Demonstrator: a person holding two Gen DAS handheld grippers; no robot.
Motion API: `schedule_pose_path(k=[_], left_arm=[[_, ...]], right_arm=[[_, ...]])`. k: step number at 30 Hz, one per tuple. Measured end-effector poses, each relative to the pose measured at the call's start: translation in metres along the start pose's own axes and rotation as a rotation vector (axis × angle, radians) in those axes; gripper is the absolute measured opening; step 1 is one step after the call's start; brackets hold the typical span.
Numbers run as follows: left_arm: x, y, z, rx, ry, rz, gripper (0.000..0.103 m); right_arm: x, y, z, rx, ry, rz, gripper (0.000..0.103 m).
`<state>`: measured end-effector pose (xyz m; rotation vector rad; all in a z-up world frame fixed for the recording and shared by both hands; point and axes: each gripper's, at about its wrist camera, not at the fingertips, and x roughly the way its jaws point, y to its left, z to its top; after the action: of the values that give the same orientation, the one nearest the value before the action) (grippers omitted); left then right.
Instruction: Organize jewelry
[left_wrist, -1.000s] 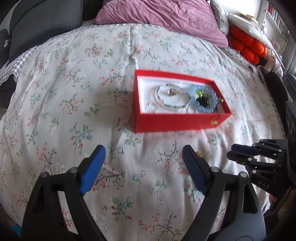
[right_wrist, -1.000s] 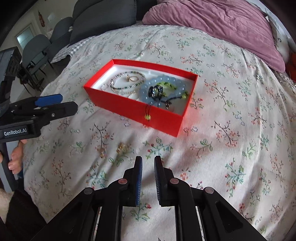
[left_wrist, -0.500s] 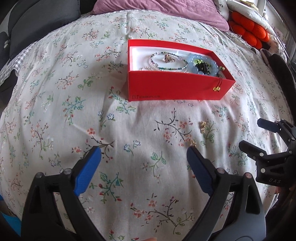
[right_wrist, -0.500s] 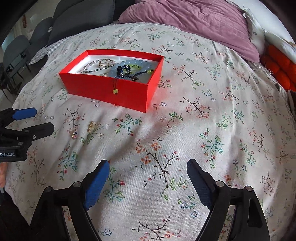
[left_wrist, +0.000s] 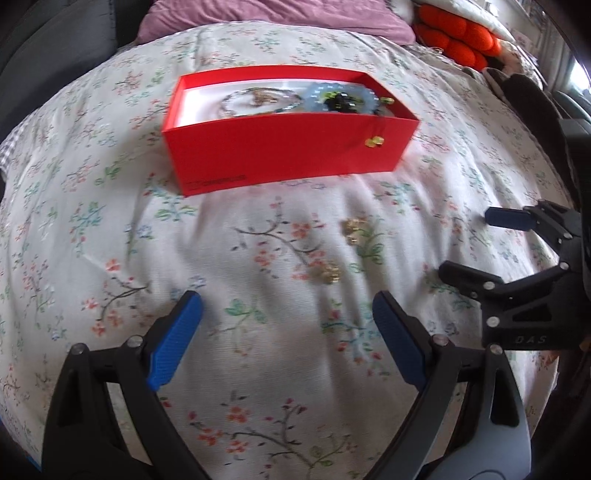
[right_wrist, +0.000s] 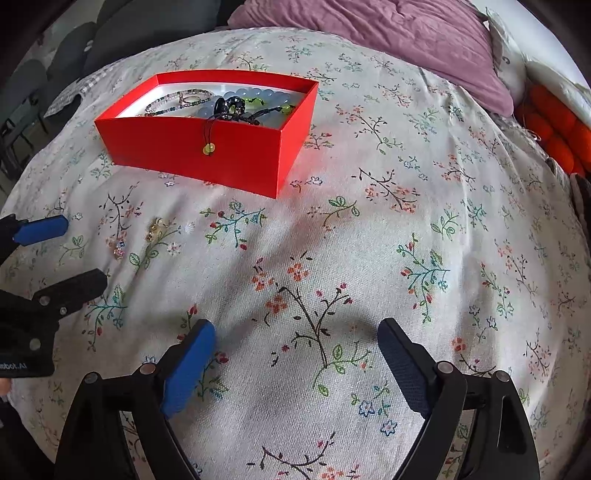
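both jaws gape empty; i centre my left gripper (left_wrist: 284, 328) over the nearer gold earring (left_wrist: 328, 272), pinching low against the bedspread (left_wrist: 258, 369).

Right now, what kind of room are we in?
Most likely a bedroom: the red jewelry box sits on a floral bedspread, with a purple pillow at the far end.

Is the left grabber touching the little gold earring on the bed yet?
Apart. In the left wrist view, the left gripper is open, and bare bedspread shows between its fingertips and the gold earring.
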<state>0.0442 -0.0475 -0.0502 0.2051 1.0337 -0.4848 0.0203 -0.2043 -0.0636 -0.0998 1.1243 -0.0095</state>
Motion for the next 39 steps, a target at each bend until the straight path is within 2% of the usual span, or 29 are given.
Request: schedule_pose_path(k=[4,6,10,12,14,18,26,33,39], left_arm=[[0.003,-0.011,0.002,0.035,-0.002,-0.023,0.065],[0.006,-0.014,0.003,0.049,0.0,-0.024,0.061],[0.008,-0.016,0.007,0.048,-0.009,-0.05,0.041],[0.009,-0.017,0.008,0.052,-0.006,-0.058,0.035],[0.011,-0.02,0.008,0.069,-0.008,-0.055,0.03],[0.01,-0.025,0.007,0.106,-0.011,-0.028,0.012],[0.002,-0.013,0.008,0.089,-0.001,-0.003,0.01],[-0.008,0.013,0.008,0.036,0.0,0.054,0.01],[-0.015,0.028,0.005,0.013,0.003,0.06,0.01]], right_arm=[[0.002,-0.004,0.001,-0.003,0.001,0.018,0.092],[0.003,-0.005,0.001,-0.006,0.001,0.024,0.092],[0.003,-0.005,0.002,-0.011,0.002,0.027,0.092],[0.004,-0.006,0.002,-0.012,0.002,0.026,0.092],[0.004,-0.006,0.001,-0.01,0.003,0.026,0.092],[0.003,-0.003,0.002,-0.013,0.005,0.021,0.092],[0.001,0.012,0.009,-0.061,-0.019,0.02,0.092],[0.001,0.043,0.02,-0.103,-0.051,0.072,0.092],[0.009,0.065,0.032,-0.081,-0.053,0.1,0.091]])
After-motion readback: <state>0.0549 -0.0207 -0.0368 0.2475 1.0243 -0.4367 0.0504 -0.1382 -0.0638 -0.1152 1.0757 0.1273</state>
